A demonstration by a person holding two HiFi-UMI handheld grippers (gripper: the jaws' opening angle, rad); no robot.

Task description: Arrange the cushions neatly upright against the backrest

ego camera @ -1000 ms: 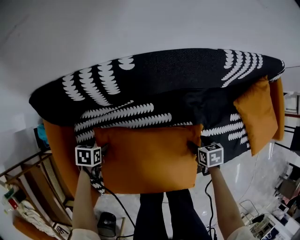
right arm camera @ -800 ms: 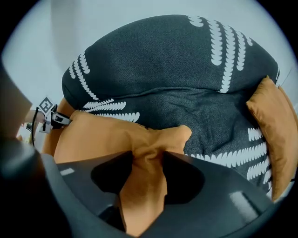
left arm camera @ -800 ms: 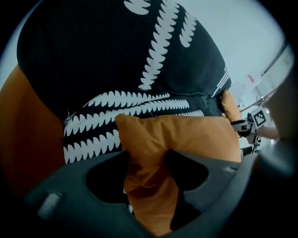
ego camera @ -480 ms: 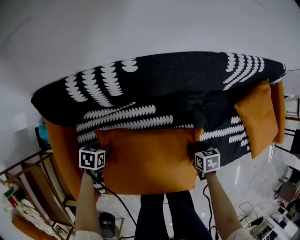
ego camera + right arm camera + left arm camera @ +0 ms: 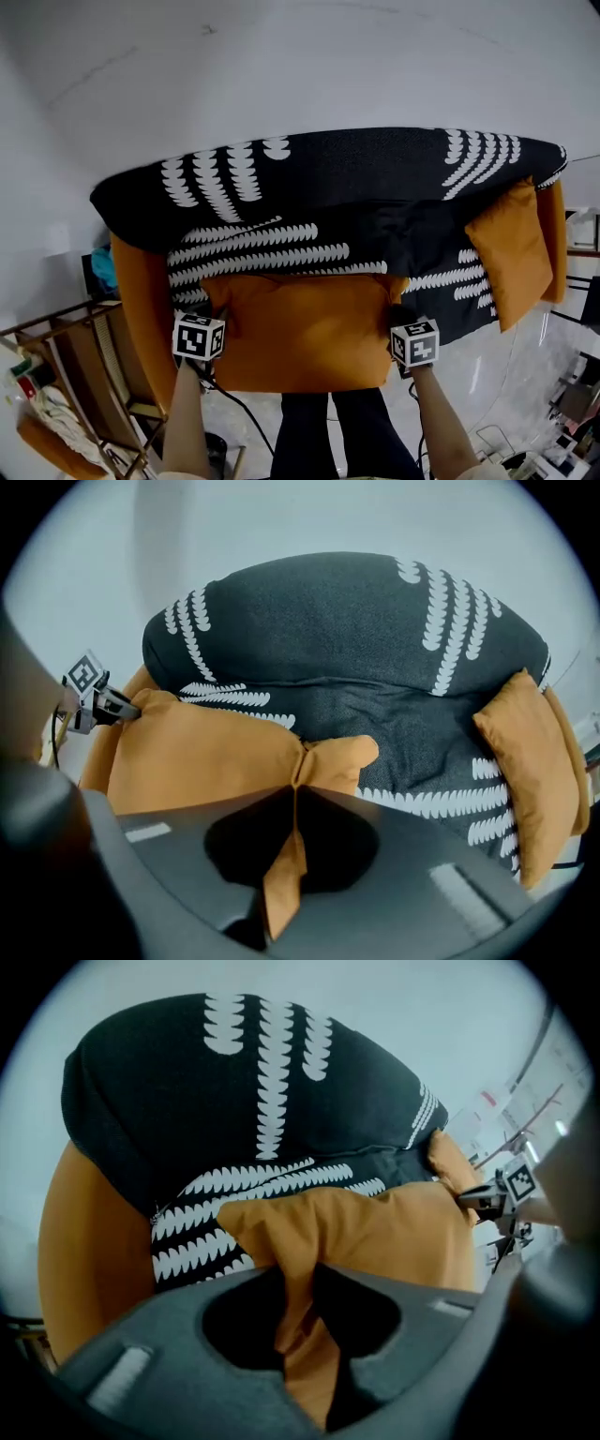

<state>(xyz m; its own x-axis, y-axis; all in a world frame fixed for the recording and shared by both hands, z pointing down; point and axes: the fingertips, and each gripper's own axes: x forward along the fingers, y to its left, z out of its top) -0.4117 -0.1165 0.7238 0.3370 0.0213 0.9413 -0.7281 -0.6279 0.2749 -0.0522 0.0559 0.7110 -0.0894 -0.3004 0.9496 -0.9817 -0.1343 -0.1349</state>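
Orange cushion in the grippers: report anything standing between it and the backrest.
Nothing visible does. The left gripper and right gripper, jaws just closed, pinch the orange cushion by its two ends; behind it the patterned seat runs bare to the backrest. The second cushion leans at the sofa's right end, off that path.

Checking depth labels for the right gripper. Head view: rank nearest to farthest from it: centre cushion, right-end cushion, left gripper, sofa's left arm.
1. Centre cushion: corner pinched in the right gripper.
2. Right-end cushion: leaning at far right.
3. Left gripper: its jaws have just been closing on the centre cushion's opposite corner.
4. Sofa's left arm: beyond the left gripper.
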